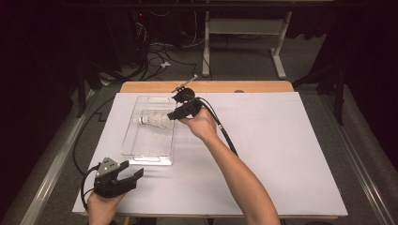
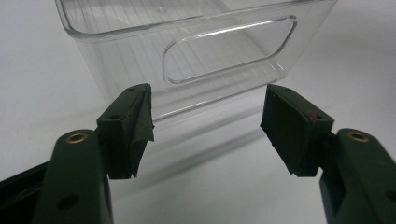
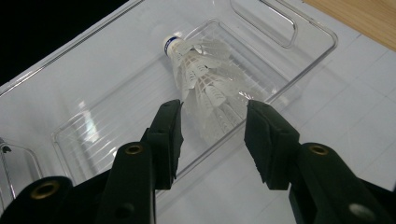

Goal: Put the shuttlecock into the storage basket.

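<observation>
So the shuttlecock point(image 3: 205, 88) lies in the clear tray point(image 1: 141, 154); my right hand-held gripper point(image 3: 212, 140) looks parted around its feathers, probably released. Left hand-held gripper point(image 2: 205, 135) waits apart, empty, near the tray's end on the worktop point(image 1: 281, 154).

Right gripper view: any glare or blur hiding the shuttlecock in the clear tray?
Right gripper view: the shuttlecock is sharp, with pale glare streaks on the clear tray floor beside it; near jaws slightly soft. High view: dark surroundings, and the shuttlecock is small and washed out against the white table.
</observation>
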The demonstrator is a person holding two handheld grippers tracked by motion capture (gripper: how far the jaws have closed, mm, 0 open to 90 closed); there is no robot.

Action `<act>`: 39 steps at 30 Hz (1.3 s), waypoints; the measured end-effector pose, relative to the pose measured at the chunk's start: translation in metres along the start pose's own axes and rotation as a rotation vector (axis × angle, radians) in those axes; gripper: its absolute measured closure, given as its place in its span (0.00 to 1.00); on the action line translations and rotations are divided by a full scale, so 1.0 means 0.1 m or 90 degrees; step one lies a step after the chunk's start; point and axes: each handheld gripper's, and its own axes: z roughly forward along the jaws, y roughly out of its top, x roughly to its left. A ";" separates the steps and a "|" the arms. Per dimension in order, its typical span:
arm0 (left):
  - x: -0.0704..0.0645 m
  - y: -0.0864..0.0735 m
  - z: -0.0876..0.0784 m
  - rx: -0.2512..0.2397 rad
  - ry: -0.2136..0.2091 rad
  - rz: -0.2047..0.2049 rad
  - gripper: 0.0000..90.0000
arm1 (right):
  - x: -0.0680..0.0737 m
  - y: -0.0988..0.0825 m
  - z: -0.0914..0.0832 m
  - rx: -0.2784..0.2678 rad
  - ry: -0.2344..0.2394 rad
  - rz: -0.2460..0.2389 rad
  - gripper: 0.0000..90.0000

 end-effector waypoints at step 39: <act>0.01 0.00 0.01 0.001 0.005 -0.005 0.38 | -0.24 -0.33 -0.30 -0.032 -0.018 0.016 0.62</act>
